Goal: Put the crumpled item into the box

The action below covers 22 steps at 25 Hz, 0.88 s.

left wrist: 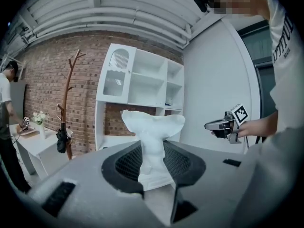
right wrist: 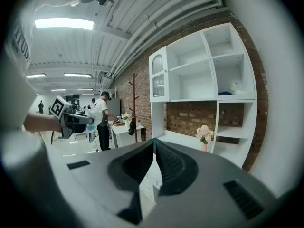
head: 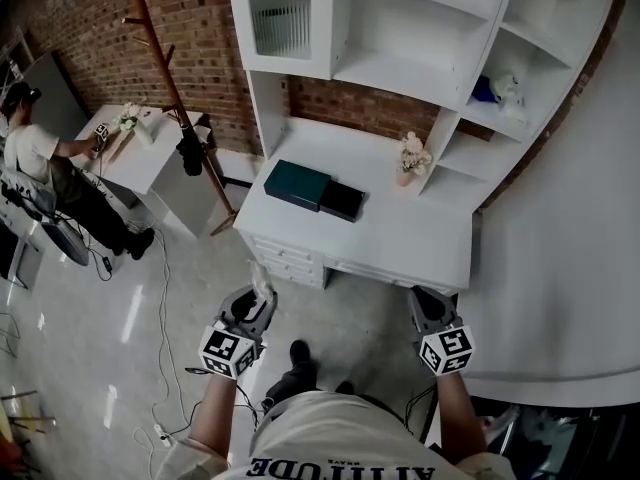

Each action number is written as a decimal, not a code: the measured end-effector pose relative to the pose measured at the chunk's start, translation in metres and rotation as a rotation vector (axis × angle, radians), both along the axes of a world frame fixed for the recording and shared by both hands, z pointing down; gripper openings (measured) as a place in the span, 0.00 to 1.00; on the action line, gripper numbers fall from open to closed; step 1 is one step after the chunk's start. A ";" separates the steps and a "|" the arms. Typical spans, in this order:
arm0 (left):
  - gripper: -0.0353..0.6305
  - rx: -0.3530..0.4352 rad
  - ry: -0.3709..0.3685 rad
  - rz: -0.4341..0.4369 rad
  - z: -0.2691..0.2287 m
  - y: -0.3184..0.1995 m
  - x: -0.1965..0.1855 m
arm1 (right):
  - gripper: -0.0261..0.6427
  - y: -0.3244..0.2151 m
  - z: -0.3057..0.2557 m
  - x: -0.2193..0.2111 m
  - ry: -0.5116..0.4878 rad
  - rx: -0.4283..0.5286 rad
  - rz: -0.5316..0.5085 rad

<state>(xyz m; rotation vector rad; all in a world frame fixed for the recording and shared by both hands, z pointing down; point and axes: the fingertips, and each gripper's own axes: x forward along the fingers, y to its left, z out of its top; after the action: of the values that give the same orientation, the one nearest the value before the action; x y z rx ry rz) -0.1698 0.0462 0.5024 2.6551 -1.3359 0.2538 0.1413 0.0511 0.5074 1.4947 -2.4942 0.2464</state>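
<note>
My left gripper is shut on a white crumpled item, held in the air just short of the white desk's front left corner. In the left gripper view the crumpled item stands up between the two pads and flares out above them. A dark teal box lies on the desk's left half, with a smaller black piece against its right side. My right gripper hangs before the desk's right front edge. Its jaws meet at the tips with nothing between them.
A white shelf unit rises behind the desk, with a flower vase by its right side. A wooden coat stand stands left of the desk. A person works at another white table far left. Cables lie on the floor.
</note>
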 end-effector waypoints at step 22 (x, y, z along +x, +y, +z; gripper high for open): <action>0.27 -0.019 0.026 0.168 0.013 -0.126 -0.054 | 0.09 -0.085 -0.006 -0.069 0.066 -0.028 0.137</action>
<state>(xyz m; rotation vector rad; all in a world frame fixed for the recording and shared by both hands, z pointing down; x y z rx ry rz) -0.2236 -0.0797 0.5151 2.7474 -1.0991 0.2500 0.0728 -0.0338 0.5013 1.6367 -2.3318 0.2497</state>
